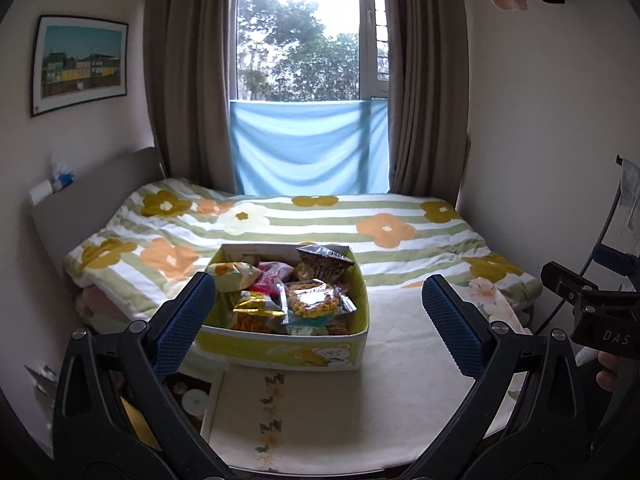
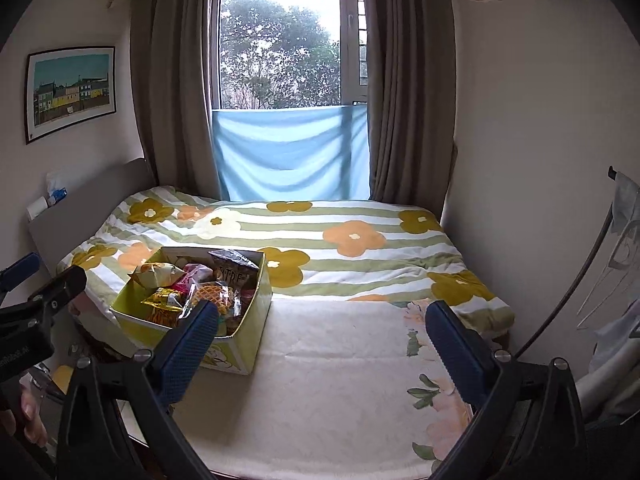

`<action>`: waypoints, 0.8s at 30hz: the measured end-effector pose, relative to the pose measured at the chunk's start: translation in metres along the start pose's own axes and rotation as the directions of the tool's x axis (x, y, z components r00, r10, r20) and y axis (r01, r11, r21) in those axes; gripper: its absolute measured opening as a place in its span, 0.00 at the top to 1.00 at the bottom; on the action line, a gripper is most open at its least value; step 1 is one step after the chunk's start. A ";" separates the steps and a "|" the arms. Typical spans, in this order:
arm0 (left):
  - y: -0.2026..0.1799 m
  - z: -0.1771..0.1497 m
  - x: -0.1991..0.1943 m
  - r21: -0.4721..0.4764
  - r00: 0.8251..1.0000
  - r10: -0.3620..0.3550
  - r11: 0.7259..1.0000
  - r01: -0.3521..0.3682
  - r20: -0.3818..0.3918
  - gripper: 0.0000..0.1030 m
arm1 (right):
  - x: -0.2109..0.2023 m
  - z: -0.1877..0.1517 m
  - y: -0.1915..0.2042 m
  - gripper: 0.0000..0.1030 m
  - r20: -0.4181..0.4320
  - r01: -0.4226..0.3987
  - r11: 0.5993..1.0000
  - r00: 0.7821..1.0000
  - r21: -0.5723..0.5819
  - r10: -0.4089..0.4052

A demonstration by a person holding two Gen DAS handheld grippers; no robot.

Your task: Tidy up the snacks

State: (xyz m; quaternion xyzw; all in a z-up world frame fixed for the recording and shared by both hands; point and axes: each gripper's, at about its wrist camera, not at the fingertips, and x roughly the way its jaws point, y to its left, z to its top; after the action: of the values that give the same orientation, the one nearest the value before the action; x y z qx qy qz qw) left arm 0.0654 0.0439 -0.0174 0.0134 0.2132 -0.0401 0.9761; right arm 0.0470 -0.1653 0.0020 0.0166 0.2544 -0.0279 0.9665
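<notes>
Both grippers hover above the bed, empty. The left gripper [image 1: 320,312] holds its blue-padded fingers wide apart, and between them, centre frame, sits the snack box [image 1: 288,346], a yellow-green carton on the cream cloth [image 1: 400,360] near the foot of the bed. It is heaped with packets: a clear-wrapped waffle snack [image 1: 314,300] on top, a dark crinkled bag [image 1: 324,266] standing at the back, a gold packet [image 1: 256,306] front left.

Switch to the right wrist view and the right gripper [image 2: 322,328] is just as spread, nothing between its fingers but bare cloth. Here the box slides to the lower left of the frame, and the left finger pad [image 2: 188,352] covers its near corner, so part of the contents is lost.

Each view catches the other tool: the left view shows the right gripper's black body at the right edge with a fingertip of the person's hand [image 1: 608,372] below it; the right view shows the left gripper's clamp at the left edge.

The flowered quilt [image 1: 360,216] covers the far half of the bed. The print on the packets is mostly unreadable, and the items on the headboard shelf [image 1: 52,188] at left are too blurred to name.
</notes>
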 end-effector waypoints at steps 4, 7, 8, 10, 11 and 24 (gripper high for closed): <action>-0.006 0.000 -0.005 0.004 1.000 -0.003 1.000 0.003 0.013 0.01 | -0.004 -0.001 -0.003 0.00 0.012 0.006 1.000 1.000 0.003 -0.006; -0.008 0.001 -0.005 0.001 1.000 -0.006 1.000 0.006 0.010 0.01 | -0.006 -0.001 -0.003 0.00 0.019 0.008 1.000 1.000 0.003 -0.008; -0.009 0.000 -0.006 0.002 1.000 -0.008 1.000 0.008 0.009 0.01 | -0.007 -0.001 -0.004 0.00 0.019 0.007 1.000 1.000 0.004 -0.007; -0.010 -0.001 -0.007 0.005 1.000 -0.006 1.000 0.006 0.008 0.01 | -0.008 -0.002 -0.004 0.00 0.020 0.009 1.000 1.000 0.002 -0.009; -0.009 -0.001 -0.007 0.005 1.000 -0.006 1.000 0.006 0.007 0.01 | -0.008 -0.002 -0.004 0.00 0.020 0.008 1.000 1.000 0.003 -0.008; -0.009 -0.002 -0.009 0.006 1.000 -0.002 1.000 0.002 0.004 0.01 | -0.009 -0.001 -0.004 0.00 0.012 0.012 1.000 1.000 0.005 -0.012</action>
State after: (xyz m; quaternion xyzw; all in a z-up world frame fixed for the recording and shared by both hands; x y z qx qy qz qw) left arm 0.0554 0.0354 -0.0159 0.0159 0.2112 -0.0416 0.9764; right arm 0.0384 -0.1692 0.0054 0.0172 0.2485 -0.0344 0.9679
